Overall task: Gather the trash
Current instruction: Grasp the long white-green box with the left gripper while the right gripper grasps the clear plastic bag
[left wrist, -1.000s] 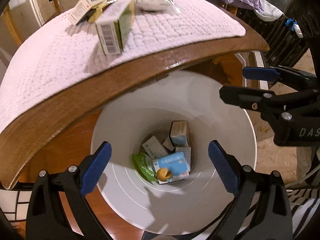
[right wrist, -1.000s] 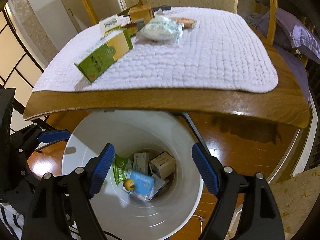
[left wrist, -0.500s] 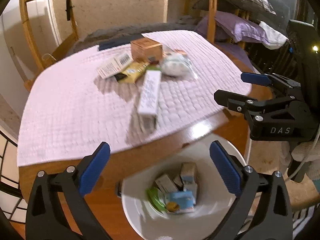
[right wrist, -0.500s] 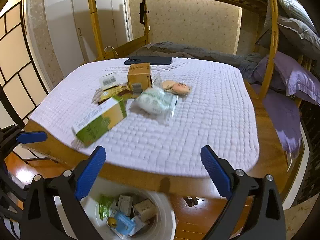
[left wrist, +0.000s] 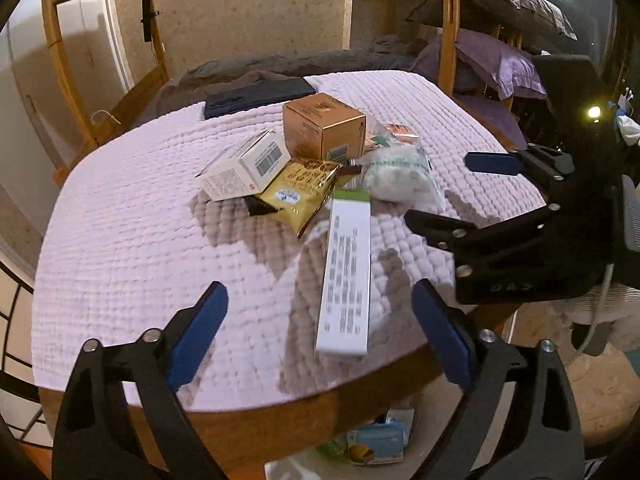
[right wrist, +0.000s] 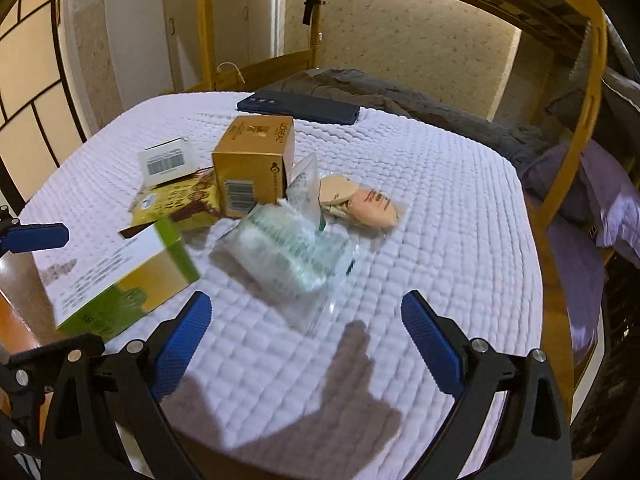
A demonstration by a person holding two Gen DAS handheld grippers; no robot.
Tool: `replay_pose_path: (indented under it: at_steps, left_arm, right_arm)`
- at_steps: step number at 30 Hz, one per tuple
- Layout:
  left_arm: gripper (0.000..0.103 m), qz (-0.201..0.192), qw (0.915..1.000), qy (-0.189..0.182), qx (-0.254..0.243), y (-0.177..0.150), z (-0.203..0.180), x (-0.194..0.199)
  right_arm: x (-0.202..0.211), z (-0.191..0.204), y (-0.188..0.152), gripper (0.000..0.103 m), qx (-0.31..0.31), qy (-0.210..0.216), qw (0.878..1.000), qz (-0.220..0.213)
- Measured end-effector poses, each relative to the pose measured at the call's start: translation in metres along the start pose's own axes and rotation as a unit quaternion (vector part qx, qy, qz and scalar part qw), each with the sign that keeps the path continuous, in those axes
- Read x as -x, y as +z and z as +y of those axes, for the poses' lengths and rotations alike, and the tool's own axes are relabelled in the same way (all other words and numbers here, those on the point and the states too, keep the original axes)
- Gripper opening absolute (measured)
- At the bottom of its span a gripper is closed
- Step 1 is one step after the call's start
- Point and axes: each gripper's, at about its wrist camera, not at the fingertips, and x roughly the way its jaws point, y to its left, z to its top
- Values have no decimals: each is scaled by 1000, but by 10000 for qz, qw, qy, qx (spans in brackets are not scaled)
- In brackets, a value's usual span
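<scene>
Left claw [left wrist: 320, 332] open, nothing between the pads; jaws have just been closing a little. Right claw [right wrist: 304, 344] also open and empty; its jaws have just been opening.

Below my left claw, under the near edge of the surface [left wrist: 280, 424], I see the white bin [left wrist: 424, 456] with wrappers and a light blue pack already in it.

Trash left on the surface, all lying on the white quilted mat [right wrist: 440, 208], near to far:
- Long white and green carton [left wrist: 346, 276], by the near edge, lying flat, printed text side up, blurred in both views. My left claw hovers over its near end.
- Clear plastic bag with white contents [right wrist: 288, 256], crumpled, just beside the carton, roughly mid-surface.
- Yellow snack wrapper [left wrist: 300, 194], flattened, partly under the white barcode box [left wrist: 244, 170], which sits tilted on it.
- Gold cube box [right wrist: 252, 164], upright, barcode on the side, touching the wrapper and the bag.
- Small clear packet with beige round pieces [right wrist: 356, 200], behind the bag, next to the gold box.

Dark phone [right wrist: 298, 108] lies flat at the far edge.
</scene>
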Motion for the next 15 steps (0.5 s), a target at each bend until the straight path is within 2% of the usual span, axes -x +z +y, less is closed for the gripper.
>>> replay_pose_path:
  at_steps: [5,8,9,11,12,15]
  left_arm:
    - [71,125,9998,-106,-90,7,-2,-11]
    - [54,224,9994,-244,-86,10,-3,-17]
    - [46,260,9992,-304,-77,10,-3,-18]
    - [39,342,9984,-449,-39,10,-3,-21]
    - [37,359,9982,-489,-24,9,-3,-21]
    - [31,367,9978,-547,-38,7,-4,-18]
  right_arm:
    - [-15,-3,12,94,130,49,9999,55]
    - [-20,-2,16,93,197,78,9997,71]
    - [-21,-2,17,89,226,94,9997,85]
    - [-23,-1,16,79,268,115,9995,132]
    - [-24,0,16,73,280,145,9994,154]
    - [-25,-4,15,61,185,344,9990,209]
